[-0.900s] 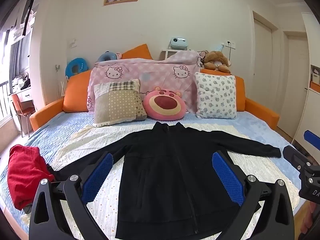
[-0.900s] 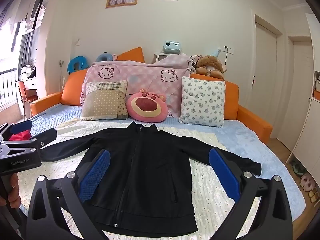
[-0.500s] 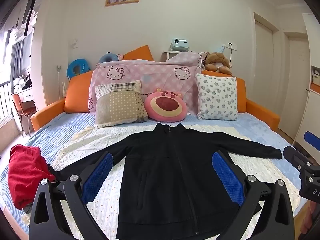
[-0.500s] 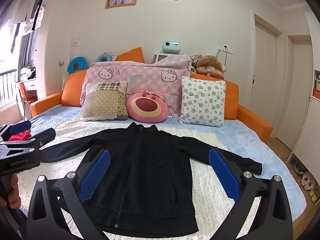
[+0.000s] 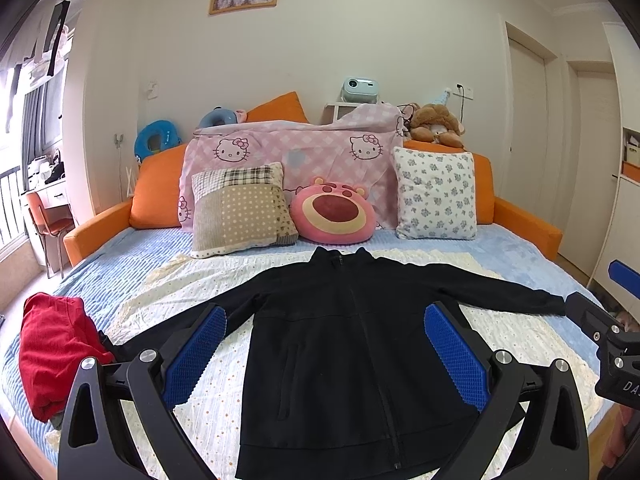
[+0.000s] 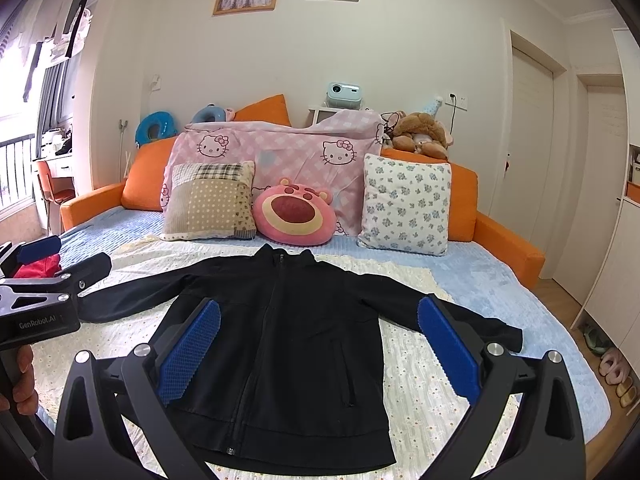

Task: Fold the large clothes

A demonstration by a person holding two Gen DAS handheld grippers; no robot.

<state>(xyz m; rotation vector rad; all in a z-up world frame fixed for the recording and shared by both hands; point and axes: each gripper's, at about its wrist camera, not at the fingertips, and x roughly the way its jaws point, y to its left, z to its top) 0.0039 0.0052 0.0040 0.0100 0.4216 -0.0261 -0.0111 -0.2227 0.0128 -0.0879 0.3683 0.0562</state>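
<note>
A black zip jacket (image 5: 344, 344) lies flat and face up on the bed, both sleeves spread out to the sides; it also shows in the right wrist view (image 6: 280, 344). My left gripper (image 5: 326, 344) is open and empty, held above the jacket's lower half. My right gripper (image 6: 318, 340) is open and empty, also above the jacket's lower half. Each gripper shows at the edge of the other's view: the right one (image 5: 612, 336) and the left one (image 6: 48, 280).
The jacket rests on a cream dotted quilt (image 5: 200, 276) over a blue bedspread (image 6: 480, 276). A red garment (image 5: 52, 344) lies bunched at the bed's left edge. Pillows (image 5: 240, 208) and a pink plush cushion (image 5: 332, 216) line the orange headboard. Slippers (image 6: 612, 364) sit on the floor at right.
Both grippers stay open and nearly still; the left wrist view has tilted up very slightly. The jacket has not moved.
</note>
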